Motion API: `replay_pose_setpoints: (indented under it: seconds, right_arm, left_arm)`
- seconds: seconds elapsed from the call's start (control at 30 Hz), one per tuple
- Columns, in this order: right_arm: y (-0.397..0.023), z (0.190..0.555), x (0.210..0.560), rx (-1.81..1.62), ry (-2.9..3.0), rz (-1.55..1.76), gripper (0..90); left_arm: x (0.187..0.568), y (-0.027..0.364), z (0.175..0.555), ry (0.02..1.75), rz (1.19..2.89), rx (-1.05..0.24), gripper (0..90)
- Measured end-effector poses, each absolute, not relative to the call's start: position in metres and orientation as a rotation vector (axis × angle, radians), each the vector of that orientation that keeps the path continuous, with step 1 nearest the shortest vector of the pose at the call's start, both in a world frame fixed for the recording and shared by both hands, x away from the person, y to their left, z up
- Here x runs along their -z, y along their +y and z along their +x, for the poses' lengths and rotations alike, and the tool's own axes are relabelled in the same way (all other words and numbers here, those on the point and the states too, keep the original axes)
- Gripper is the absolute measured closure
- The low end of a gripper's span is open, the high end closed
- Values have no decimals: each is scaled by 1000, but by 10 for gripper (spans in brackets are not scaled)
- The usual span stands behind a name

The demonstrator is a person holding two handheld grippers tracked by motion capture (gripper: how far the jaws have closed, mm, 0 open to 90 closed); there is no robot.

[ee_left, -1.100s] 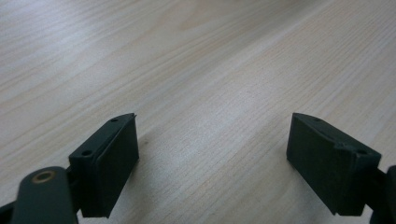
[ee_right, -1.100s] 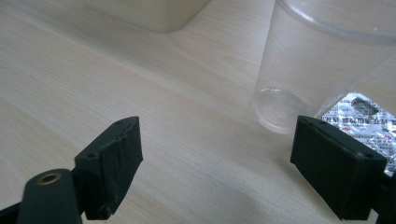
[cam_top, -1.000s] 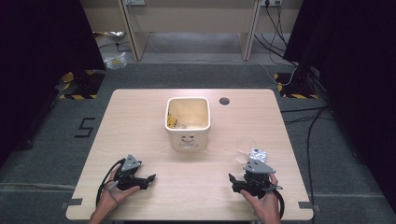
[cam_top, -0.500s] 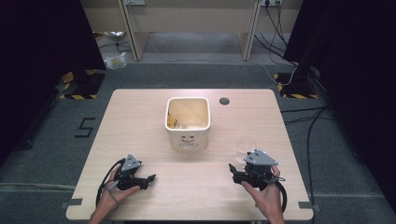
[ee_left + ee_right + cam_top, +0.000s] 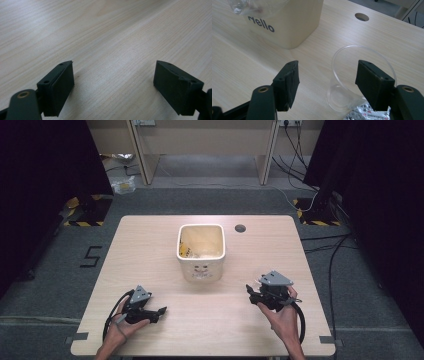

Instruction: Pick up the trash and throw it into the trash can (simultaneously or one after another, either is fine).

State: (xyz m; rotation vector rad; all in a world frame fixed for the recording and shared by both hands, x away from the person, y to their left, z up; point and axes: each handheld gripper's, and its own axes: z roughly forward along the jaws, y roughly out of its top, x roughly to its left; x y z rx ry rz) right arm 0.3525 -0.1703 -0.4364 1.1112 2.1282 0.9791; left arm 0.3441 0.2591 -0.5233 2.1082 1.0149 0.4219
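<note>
**Right gripper closing in on the plastic cup; left gripper idle**

Left gripper (image 5: 161,310): rests low over the pale wooden table (image 5: 150,250) near its front left edge, held in the person's left hand (image 5: 122,327). Jaws stand wide apart in the left gripper view, bare wood grain between them. Holds nothing.

Centre: cream square plastic bin (image 5: 201,251) printed "hello", upright, some scraps and crumpled clear wrap inside. Small round cable hole (image 5: 240,228) behind it to the right.

Right gripper (image 5: 327,85): jaws have just been closing and now stand part open. Clear plastic cup (image 5: 352,80) stands between them, nearer the right-hand jaw, which overlaps the rim; the left-hand pad is apart from it. No grip yet, as far as I can tell. A printed foil sachet (image 5: 368,113) lies just beside the cup's base.

Step in hand, by my reading: taking hold of the cup. Next move calls for centring the jaws on the cup wall and closing gently, since thin plastic will buckle, then lifting clear of the sachet, probably toward the bin.
</note>
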Motion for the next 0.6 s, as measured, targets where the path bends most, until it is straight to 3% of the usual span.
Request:
replay_pose_setpoints:
  seconds: [0.6]
  right_arm:
    - [-171,380,448,-909,2162,1101,503]
  left_arm:
    - [523,259,344,1015,2108,-422,158]
